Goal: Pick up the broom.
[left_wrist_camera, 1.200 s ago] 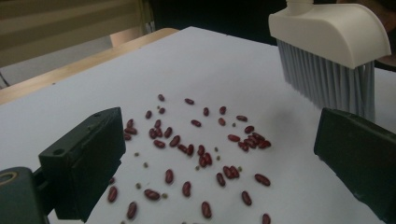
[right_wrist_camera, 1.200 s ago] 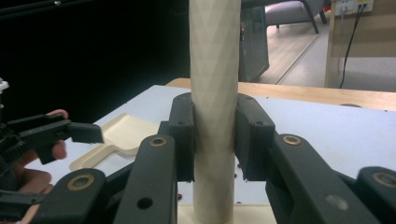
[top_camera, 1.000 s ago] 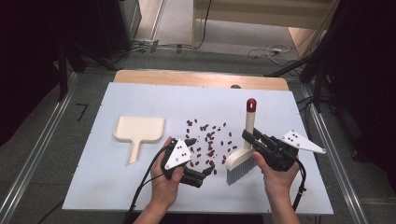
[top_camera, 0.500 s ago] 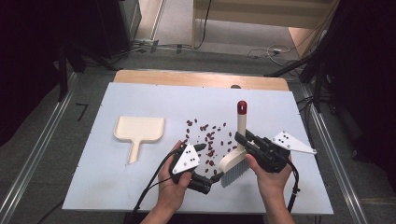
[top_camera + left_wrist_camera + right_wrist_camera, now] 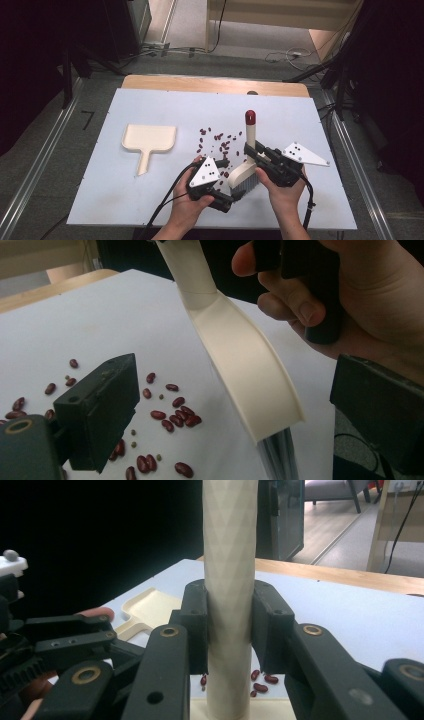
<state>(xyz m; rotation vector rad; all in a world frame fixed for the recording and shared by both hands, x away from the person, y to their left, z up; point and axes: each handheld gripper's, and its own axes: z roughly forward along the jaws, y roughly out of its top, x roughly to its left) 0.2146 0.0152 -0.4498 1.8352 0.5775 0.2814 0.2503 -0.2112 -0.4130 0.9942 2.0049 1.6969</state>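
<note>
Writing: none readable on the brush, the dustpan or the grey plates; dots alone on the plates.
Right gripper [image 5: 229,630]: closed on the cream handle of the brush [image 5: 246,170], both pads pressed flat to it in the right gripper view; handle upright, red cap on top.
Brush position: toward the near side of the white table [image 5: 150,105], bristles down on it, just beside the left gripper [image 5: 222,192].
Left gripper state: parted wide, nothing between the jaws; brush head seen in the gap but farther off, untouched, in the left gripper view.
Beans [image 5: 220,142]: red, scattered loose on the table beyond and beside the brush head; a few small green ones among them.
Dustpan [image 5: 148,140]: cream, flat on the table well left of the beans, nothing seen in it.
</note>
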